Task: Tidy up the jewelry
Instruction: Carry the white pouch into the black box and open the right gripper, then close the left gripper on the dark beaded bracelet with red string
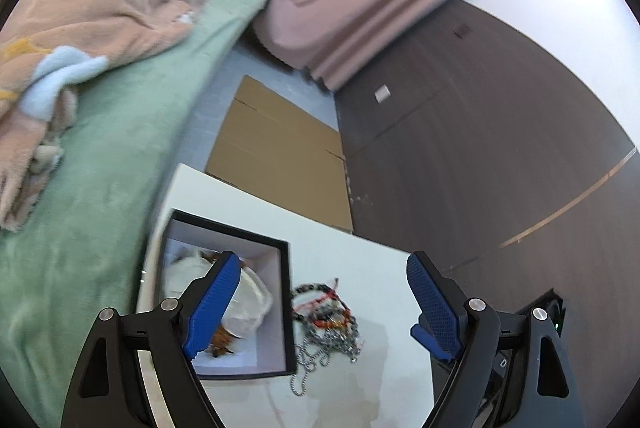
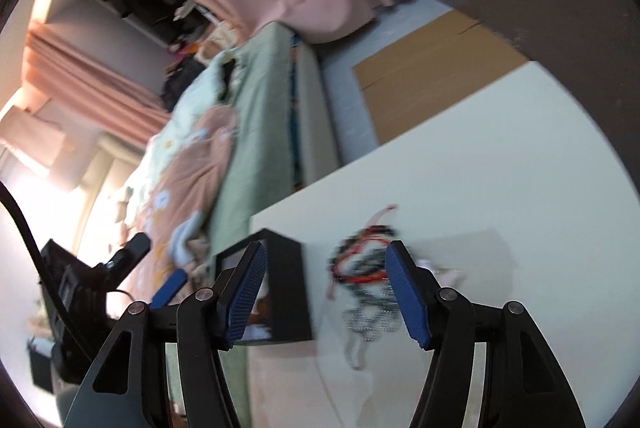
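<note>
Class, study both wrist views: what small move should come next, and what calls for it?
Probably lower the right gripper onto the tangled jewelry pile and close. Both grippers are open and empty, the pile lies on the white table beside the black box.

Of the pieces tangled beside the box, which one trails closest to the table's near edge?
The silver link chain: its metal links trail out below the pile, unlike the red cord and dark beaded strands bunched farther back beside the black box.

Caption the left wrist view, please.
Open left claw above tangled jewelry beside a black box on a white table.
</note>
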Demonstrator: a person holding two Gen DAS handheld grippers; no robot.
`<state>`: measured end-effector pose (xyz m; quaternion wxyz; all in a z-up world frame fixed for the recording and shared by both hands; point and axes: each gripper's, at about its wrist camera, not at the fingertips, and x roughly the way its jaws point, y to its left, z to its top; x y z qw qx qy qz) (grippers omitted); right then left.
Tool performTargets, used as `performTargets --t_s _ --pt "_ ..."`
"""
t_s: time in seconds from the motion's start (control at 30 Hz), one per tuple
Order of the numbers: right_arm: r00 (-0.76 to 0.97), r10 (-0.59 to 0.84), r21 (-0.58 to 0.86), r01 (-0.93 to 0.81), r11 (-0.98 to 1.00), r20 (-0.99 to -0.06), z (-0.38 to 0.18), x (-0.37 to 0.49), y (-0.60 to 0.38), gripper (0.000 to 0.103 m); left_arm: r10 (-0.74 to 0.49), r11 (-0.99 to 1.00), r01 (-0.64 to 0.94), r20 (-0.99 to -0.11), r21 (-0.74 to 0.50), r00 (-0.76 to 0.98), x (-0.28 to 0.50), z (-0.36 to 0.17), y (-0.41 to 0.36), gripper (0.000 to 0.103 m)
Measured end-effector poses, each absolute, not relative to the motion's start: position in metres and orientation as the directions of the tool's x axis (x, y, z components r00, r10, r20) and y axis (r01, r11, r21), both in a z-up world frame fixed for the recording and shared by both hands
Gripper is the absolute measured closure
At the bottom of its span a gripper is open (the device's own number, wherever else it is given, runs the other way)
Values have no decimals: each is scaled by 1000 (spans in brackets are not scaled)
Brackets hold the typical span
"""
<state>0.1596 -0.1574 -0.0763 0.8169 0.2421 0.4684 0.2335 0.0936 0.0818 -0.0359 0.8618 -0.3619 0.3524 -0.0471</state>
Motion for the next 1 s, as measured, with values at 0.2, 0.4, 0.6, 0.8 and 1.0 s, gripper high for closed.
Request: performTargets --t_s 0.2,0.4,0.6,0.8,1.0 --pt "447 555 568 -119 814 -702 -80 158 -178 40 -383 771 -117 -603 -626 700 105 -41 50 29" --pt "440 518 552 -59 832 -734 -87 163 -199 40 -389 828 -97 -691 -552 609 119 -56 15 54" --pt "449 514 572 -7 820 -731 -88 165 -221 40 -355 856 -128 -750 -500 557 136 -73 -1 59" --pt "445 515 577 6 816 -733 -88 168 -226 40 -278 913 -116 -805 -391 525 150 -81 -25 60" --pt "450 511 576 9 817 -732 -88 168 -229 40 -278 917 -113 -816 -382 506 161 -93 -36 59"
